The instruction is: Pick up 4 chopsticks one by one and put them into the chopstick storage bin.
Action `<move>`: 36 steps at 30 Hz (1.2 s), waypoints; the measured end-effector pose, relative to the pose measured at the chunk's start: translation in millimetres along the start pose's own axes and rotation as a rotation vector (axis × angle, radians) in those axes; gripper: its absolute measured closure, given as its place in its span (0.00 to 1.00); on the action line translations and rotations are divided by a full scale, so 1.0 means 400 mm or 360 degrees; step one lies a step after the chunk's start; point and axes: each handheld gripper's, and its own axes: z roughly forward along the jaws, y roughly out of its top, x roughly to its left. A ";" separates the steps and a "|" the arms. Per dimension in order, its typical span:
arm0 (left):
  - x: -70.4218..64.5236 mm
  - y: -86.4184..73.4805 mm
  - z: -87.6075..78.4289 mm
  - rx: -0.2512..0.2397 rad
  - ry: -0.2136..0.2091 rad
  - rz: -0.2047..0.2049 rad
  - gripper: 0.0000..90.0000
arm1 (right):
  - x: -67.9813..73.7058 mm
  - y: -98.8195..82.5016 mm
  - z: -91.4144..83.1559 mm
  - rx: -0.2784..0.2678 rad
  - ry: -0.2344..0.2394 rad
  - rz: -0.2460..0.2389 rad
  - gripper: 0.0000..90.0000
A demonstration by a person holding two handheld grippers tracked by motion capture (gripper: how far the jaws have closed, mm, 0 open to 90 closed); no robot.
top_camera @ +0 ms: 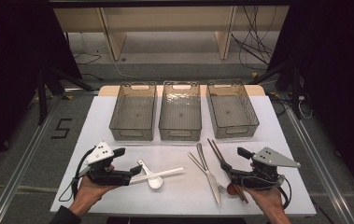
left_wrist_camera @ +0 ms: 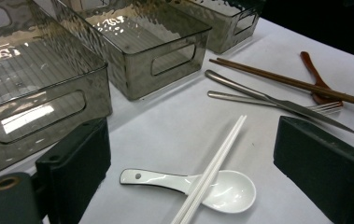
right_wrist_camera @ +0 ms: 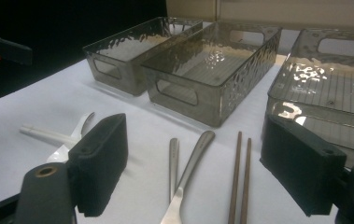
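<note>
Two open grippers hover over loose cutlery, nothing held yet.

White chopsticks lie crossed over the white spoon near the table's front edge, between the left gripper's wide jaws. A pinch there could catch spoon and sticks together, or roll the thin sticks aside. The right gripper, jaws also wide and empty, points at the brown chopsticks, knife and fork, which lie touching and crossed, so lifting one may drag its neighbour. Three grey bins wait beyond, empty.
</note>
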 end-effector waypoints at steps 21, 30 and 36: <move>0.060 0.034 0.039 0.0376 0.0019 0.0106 0.15 | -0.002 -0.001 0.006 0.0034 -0.0003 0.0008 0.28; 0.086 0.042 0.078 0.0602 0.0025 0.0213 0.22 | -0.003 -0.001 0.006 0.0042 0.0006 0.0019 0.28; 0.096 0.051 0.095 0.0701 0.0021 0.0300 0.28 | -0.004 -0.002 0.010 0.0061 0.0015 0.0028 0.28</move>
